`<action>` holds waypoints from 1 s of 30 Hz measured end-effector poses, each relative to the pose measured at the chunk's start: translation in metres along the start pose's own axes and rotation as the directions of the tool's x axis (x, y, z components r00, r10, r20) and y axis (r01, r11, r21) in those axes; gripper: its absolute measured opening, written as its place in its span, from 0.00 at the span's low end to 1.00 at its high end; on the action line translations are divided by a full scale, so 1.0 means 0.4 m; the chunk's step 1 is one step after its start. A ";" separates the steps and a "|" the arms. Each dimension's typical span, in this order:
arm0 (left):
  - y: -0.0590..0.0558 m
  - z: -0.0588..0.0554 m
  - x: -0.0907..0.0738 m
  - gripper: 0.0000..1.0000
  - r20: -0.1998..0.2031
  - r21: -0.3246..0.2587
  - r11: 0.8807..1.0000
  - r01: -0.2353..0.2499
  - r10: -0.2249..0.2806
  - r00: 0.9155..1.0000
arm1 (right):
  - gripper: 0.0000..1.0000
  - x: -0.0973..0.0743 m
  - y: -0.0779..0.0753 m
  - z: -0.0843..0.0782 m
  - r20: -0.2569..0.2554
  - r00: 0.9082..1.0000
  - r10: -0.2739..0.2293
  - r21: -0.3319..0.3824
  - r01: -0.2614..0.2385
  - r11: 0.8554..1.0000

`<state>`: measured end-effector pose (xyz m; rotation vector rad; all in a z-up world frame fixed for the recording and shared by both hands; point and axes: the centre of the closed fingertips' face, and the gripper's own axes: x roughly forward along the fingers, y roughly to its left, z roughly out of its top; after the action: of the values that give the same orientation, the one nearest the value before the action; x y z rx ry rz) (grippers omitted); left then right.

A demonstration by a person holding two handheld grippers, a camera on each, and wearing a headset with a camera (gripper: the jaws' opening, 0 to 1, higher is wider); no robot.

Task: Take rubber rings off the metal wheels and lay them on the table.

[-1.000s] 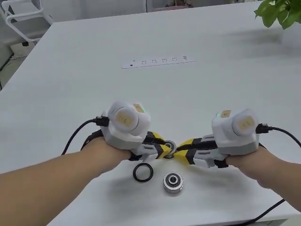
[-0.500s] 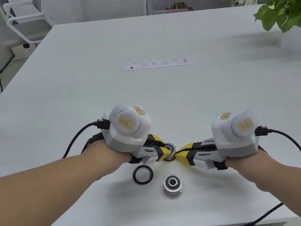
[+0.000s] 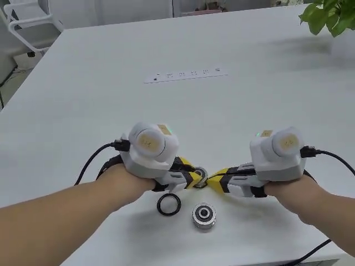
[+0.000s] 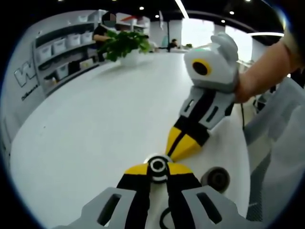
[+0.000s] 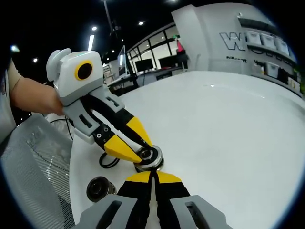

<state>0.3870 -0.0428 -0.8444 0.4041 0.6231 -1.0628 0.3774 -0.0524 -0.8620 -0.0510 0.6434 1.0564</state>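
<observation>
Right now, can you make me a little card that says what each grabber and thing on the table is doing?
Left gripper: shut on the held wheel
Right gripper: jaws together, tips at that wheel's rim; whether it is pinching rubber is unclear
Loose ring: black, flat on the table
Spare wheel: on the table beside the loose ring, untouched

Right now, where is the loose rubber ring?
Head view: rubber ring lies on the table, just left of the free wheel, below the left tongs.

Opposed gripper views, wheel [image 4: 157, 166] between.
</observation>
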 end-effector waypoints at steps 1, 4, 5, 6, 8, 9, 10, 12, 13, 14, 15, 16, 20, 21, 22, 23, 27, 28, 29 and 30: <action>0.000 0.000 0.000 0.13 0.000 0.000 1.000 0.000 0.000 1.000 | 0.00 0.000 -0.001 0.000 -0.002 1.000 -0.001 0.006 0.001 1.000; 0.000 0.000 -0.001 0.13 0.000 0.001 1.000 -0.002 0.002 1.000 | 0.00 0.000 -0.002 0.001 0.001 1.000 0.001 0.033 -0.001 0.999; 0.000 0.000 -0.001 0.13 0.000 0.001 1.000 -0.002 0.002 1.000 | 0.00 0.000 -0.002 0.001 0.002 1.000 0.002 0.037 -0.002 0.999; 0.000 0.000 -0.001 0.13 0.001 0.001 1.000 -0.003 0.003 1.000 | 0.00 -0.001 -0.003 0.001 0.004 1.000 0.002 0.044 -0.002 0.999; 0.000 0.000 -0.001 0.13 0.000 0.004 1.000 -0.003 0.003 1.000 | 0.00 -0.001 -0.003 0.001 0.004 1.000 0.002 0.049 -0.003 0.999; 0.000 0.000 -0.001 0.13 0.000 0.008 1.000 -0.004 0.004 1.000 | 0.00 -0.001 -0.003 0.002 0.003 1.000 0.003 0.047 -0.003 0.999; 0.000 0.000 -0.001 0.13 0.001 0.009 1.000 -0.004 0.004 1.000 | 0.00 -0.001 -0.002 0.002 0.002 1.000 0.003 0.046 -0.003 0.999; 0.000 0.000 -0.001 0.13 0.002 0.010 1.000 -0.005 0.005 1.000 | 0.00 -0.002 -0.002 0.002 -0.002 1.000 0.004 0.045 -0.004 0.999; 0.001 0.000 -0.001 0.13 0.001 0.010 1.000 -0.006 0.006 1.000 | 0.00 -0.002 -0.002 0.002 -0.004 1.000 0.005 0.049 -0.005 0.999; 0.001 0.000 -0.001 0.13 0.001 0.009 1.000 -0.006 0.006 1.000 | 0.00 -0.001 -0.002 0.001 -0.004 1.000 0.006 0.051 -0.006 0.999; 0.001 0.000 -0.001 0.13 0.000 0.010 1.000 -0.006 0.006 1.000 | 0.00 -0.002 -0.002 0.002 -0.003 1.000 0.008 0.052 -0.008 0.999; 0.001 0.000 -0.001 0.12 -0.001 0.010 1.000 -0.006 0.006 1.000 | 0.00 -0.002 -0.002 0.002 -0.002 1.000 0.009 0.053 -0.009 0.999; 0.001 0.000 -0.001 0.12 -0.003 0.016 1.000 -0.008 0.008 1.000 | 0.00 -0.010 -0.003 0.006 0.015 1.000 0.018 0.097 -0.020 0.995; 0.001 0.000 -0.001 0.12 -0.003 0.018 1.000 -0.009 0.009 1.000 | 0.00 -0.012 -0.004 0.007 0.018 1.000 0.018 0.105 -0.020 0.994; 0.001 0.000 -0.001 0.12 -0.003 0.018 1.000 -0.009 0.010 1.000 | 0.00 -0.013 -0.004 0.008 0.021 1.000 0.019 0.109 -0.021 0.994; 0.001 0.000 -0.001 0.12 -0.003 0.019 1.000 -0.009 0.009 1.000 | 0.00 -0.015 -0.007 0.010 0.025 1.000 0.016 0.115 -0.019 0.993; 0.000 -0.001 -0.001 0.12 -0.003 0.020 1.000 -0.010 0.010 1.000 | 0.00 -0.019 -0.010 0.015 0.038 0.999 0.018 0.148 -0.024 0.989; 0.000 -0.001 -0.001 0.12 -0.003 0.020 1.000 -0.010 0.011 1.000 | 0.00 -0.018 -0.009 0.015 0.040 0.999 0.018 0.153 -0.024 0.988; 0.000 -0.001 -0.001 0.12 -0.003 0.020 1.000 -0.011 0.011 1.000 | 0.00 -0.019 -0.009 0.015 0.040 0.999 0.018 0.154 -0.024 0.988; 0.000 -0.001 0.000 0.12 -0.004 0.022 1.000 -0.010 0.010 1.000 | 0.00 -0.019 -0.007 0.017 0.043 0.999 0.017 0.158 -0.024 0.987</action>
<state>0.3870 -0.0424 -0.8446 0.4281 0.6131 -1.0598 0.3805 -0.0575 -0.8534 0.1165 0.6894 1.0203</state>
